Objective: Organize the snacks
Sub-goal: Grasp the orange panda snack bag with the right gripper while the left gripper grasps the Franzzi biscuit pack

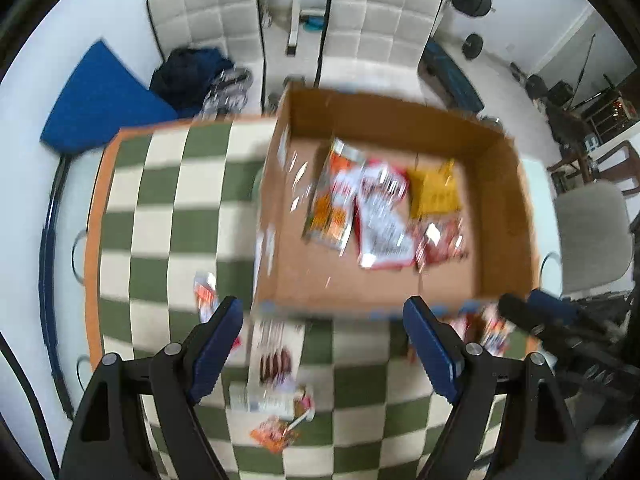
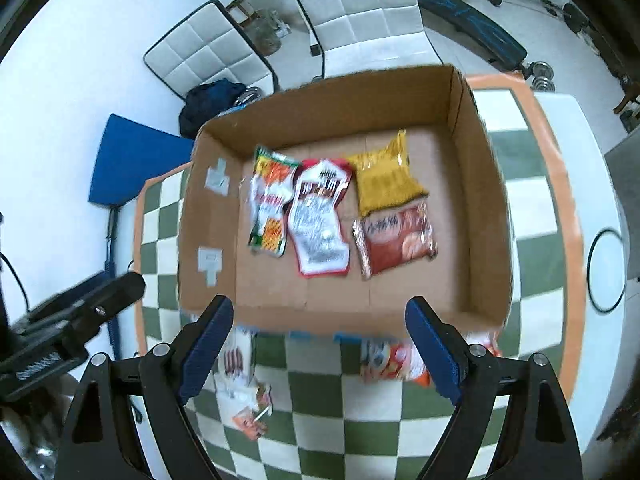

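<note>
Box: the cardboard box (image 2: 486, 216) sits on the checked table (image 2: 536, 276), open at the top.
Done: four packets lie flat on its floor, namely an orange-green packet (image 2: 269, 200), a red-white packet (image 2: 320, 220), a yellow packet (image 2: 386, 178) and a red packet (image 2: 394, 240).
Left: several snacks are on the table outside the near wall: a white packet (image 1: 272, 360), an orange packet (image 1: 276, 434), a small packet (image 1: 204, 294) by the left corner, and a red-orange packet (image 2: 390, 360).
Progress: by my reckoning, about halfway.
Left gripper (image 1: 323, 346): jaws wide apart, nothing between them, above the table by the near wall.
Right gripper (image 2: 319, 344): jaws wide apart, holding nothing, over the near wall.
Hard to see: both views are motion-blurred, so labels are unreadable; the loose pile near the left gripper may be more packets than I count. The right finger (image 2: 434, 350) hides part of the red-orange packet.
</note>
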Available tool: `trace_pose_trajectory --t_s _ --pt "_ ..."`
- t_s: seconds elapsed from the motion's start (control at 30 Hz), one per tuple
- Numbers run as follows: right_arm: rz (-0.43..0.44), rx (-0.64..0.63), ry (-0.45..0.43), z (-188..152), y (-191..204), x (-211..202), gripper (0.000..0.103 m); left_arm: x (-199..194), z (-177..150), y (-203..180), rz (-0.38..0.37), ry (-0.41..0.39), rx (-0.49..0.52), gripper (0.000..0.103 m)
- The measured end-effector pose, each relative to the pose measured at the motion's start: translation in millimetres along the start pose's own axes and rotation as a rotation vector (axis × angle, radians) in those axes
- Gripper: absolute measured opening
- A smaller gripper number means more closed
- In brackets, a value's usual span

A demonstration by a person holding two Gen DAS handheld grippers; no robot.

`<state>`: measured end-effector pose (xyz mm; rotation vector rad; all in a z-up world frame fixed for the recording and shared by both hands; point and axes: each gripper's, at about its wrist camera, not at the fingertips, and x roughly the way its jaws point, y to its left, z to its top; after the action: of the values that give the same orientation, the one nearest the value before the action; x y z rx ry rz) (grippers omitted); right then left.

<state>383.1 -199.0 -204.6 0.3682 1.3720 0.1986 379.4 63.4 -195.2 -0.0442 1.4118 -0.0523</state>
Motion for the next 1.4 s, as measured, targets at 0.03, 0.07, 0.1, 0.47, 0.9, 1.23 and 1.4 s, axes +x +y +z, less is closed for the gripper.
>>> trace_pose_trajectory --t_s 0.03,0.07,0.1,0.47,0.9,1.23,1.4 --pt "0.002 0.007 0.005 -10.6 -3.8 1.1 0.09 8.9 -10.6 5.8 0.009 0.022 -0.007 0.082" --pt "0.001 0.013 0.01 -18.1 -7.0 2.9 0.09 18.3 -19.9 10.6 0.016 0.046 -0.013 0.082" --pt "-0.004 0.02 0.019 -26.9 -11.1 6.4 0.09 28.0 -30.1 14.5 0.02 0.072 -0.02 0.082" --pt "-0.097 0.116 0.145 -75.2 -64.9 91.1 0.09 122.7 -71.9 33.4 0.065 0.237 -0.058 0.082" --pt "-0.122 0.146 0.178 -76.4 -75.8 138.4 0.09 172.0 -68.9 37.8 0.133 0.282 -0.056 0.082" --pt "-0.212 0.131 0.189 -81.6 -72.4 156.8 0.081 166.8 -76.7 37.1 0.193 0.226 -0.022 0.046" --pt "-0.224 0.106 0.194 -92.7 -67.7 157.0 0.07 154.2 -96.0 47.1 0.118 0.253 -0.067 0.04"
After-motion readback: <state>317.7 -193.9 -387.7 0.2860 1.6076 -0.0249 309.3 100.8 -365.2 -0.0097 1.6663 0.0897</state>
